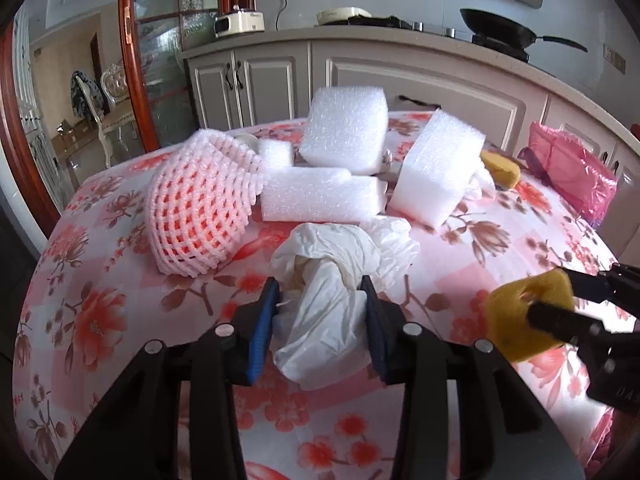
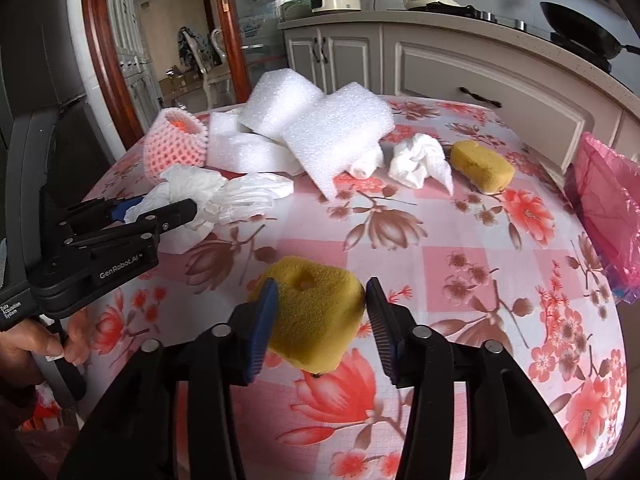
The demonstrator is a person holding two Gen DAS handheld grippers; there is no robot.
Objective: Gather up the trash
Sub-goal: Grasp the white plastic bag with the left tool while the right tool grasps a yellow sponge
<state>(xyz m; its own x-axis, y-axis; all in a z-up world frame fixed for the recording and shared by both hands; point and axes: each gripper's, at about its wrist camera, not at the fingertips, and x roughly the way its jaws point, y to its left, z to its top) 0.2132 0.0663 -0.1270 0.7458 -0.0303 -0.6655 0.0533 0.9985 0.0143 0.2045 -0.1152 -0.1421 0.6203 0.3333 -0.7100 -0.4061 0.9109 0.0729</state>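
Blue pads of the left tool (image 1: 320,312) press a crumpled white plastic bag (image 1: 328,280) from both sides, clenched on it low over the flowered counter (image 1: 100,288); foam blocks (image 1: 344,136) and a pink net sleeve (image 1: 196,208) lie beyond. From the right wrist, the right tool (image 2: 320,312) brackets a yellow sponge piece (image 2: 316,304); it seems gripped, though one pad's contact is hard to judge. Both pickups look in hand. Next comes carrying them to the pink trash bag (image 2: 604,216) at the counter's edge.
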